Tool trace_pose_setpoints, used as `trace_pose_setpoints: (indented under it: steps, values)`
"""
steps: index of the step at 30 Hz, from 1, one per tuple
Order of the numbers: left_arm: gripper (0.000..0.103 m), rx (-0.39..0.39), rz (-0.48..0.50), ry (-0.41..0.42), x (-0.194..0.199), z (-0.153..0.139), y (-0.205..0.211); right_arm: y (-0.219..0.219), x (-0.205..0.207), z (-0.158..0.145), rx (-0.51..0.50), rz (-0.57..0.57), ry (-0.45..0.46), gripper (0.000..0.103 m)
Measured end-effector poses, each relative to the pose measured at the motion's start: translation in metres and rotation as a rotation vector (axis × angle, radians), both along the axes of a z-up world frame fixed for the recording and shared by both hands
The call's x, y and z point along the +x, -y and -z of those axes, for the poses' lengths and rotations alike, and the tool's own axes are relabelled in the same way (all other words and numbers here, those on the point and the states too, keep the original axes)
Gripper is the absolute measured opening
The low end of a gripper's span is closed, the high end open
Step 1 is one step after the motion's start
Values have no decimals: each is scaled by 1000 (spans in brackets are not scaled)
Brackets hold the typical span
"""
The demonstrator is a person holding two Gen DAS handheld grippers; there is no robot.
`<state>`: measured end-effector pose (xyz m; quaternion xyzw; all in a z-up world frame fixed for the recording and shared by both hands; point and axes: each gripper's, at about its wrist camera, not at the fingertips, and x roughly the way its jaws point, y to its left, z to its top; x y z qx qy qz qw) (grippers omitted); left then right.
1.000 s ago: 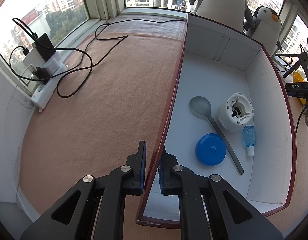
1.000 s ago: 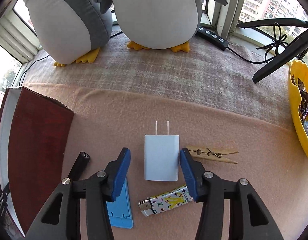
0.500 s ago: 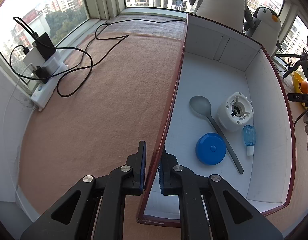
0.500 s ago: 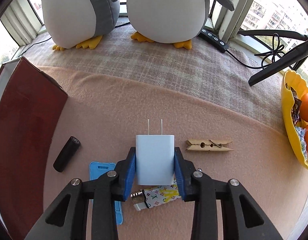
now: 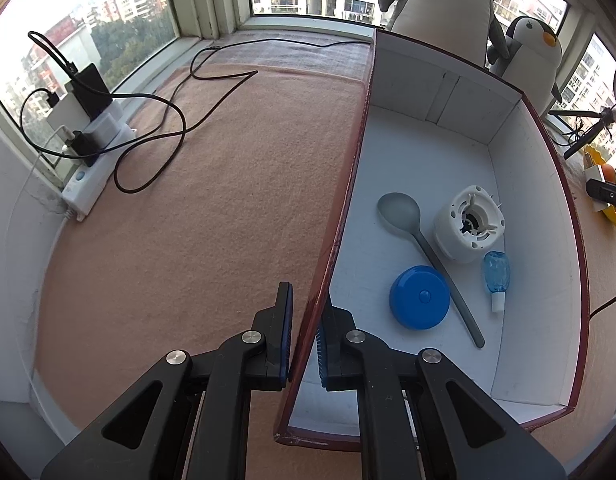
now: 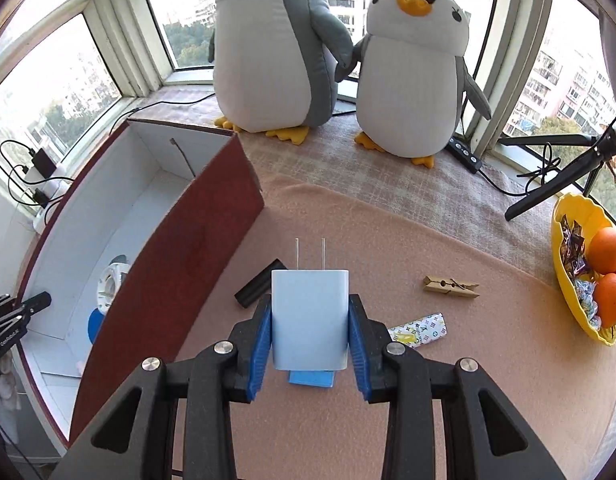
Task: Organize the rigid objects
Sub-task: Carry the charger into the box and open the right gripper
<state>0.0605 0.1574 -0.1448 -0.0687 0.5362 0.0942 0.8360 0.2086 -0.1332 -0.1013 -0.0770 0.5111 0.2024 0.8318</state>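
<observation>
We hold the white charger [image 6: 310,320] in the right tongs [image 6: 310,334], lifted at frame centre. The left tongs [image 5: 303,334] pinch the box wall [image 5: 340,216]. Next: carry the charger leftward over the wall and release inside.

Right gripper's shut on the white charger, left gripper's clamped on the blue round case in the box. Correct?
Not quite. The right gripper is shut on the white charger, but the left wrist view shows the left gripper clamped on the box wall; the blue round case lies untouched inside.
</observation>
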Motion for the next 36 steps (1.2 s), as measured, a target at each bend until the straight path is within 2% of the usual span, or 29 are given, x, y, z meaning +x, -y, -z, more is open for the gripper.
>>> trace_pose_setpoints:
  steps: [11, 21, 36]
  values:
    - [9, 5, 3, 20, -7, -9, 3, -57, -54, -42, 52, -186, 71, 32]
    - [9, 11, 4, 35, -10, -14, 5, -94, -83, -43, 55, -288, 69, 32]
    - [9, 18, 7, 44, -11, -14, 5, -138, -106, -39, 43, -358, 70, 32]
